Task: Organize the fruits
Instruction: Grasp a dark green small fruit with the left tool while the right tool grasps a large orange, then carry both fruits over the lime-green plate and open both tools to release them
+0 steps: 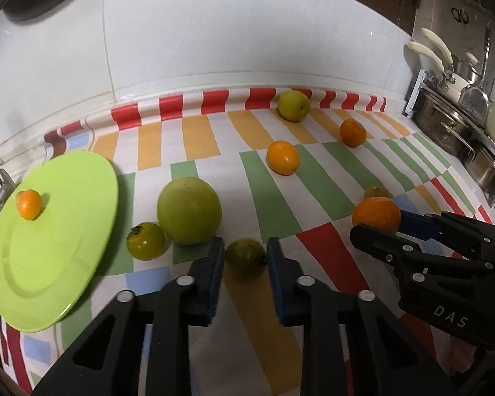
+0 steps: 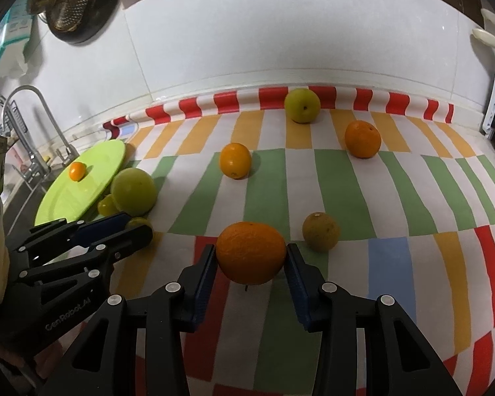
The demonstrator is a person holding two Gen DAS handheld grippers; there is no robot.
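My left gripper (image 1: 246, 257) stands around a small dark green fruit (image 1: 246, 258) on the striped cloth; its pads flank the fruit closely. My right gripper (image 2: 251, 257) is shut on a large orange (image 2: 250, 252), which also shows in the left wrist view (image 1: 376, 214). A lime green plate (image 1: 66, 237) at the left holds one small orange fruit (image 1: 29, 204). A big green fruit (image 1: 189, 210) and a small green one (image 1: 146, 241) lie beside the plate. Two oranges (image 2: 235, 160) (image 2: 362, 138), a yellow-green apple (image 2: 302, 105) and a brownish fruit (image 2: 320, 236) lie further off.
The striped cloth (image 2: 396, 198) covers the counter up to a white tiled wall (image 2: 280, 33). A sink tap (image 2: 26, 125) stands left of the plate. Steel pots (image 1: 462, 132) stand on a rack at the far right.
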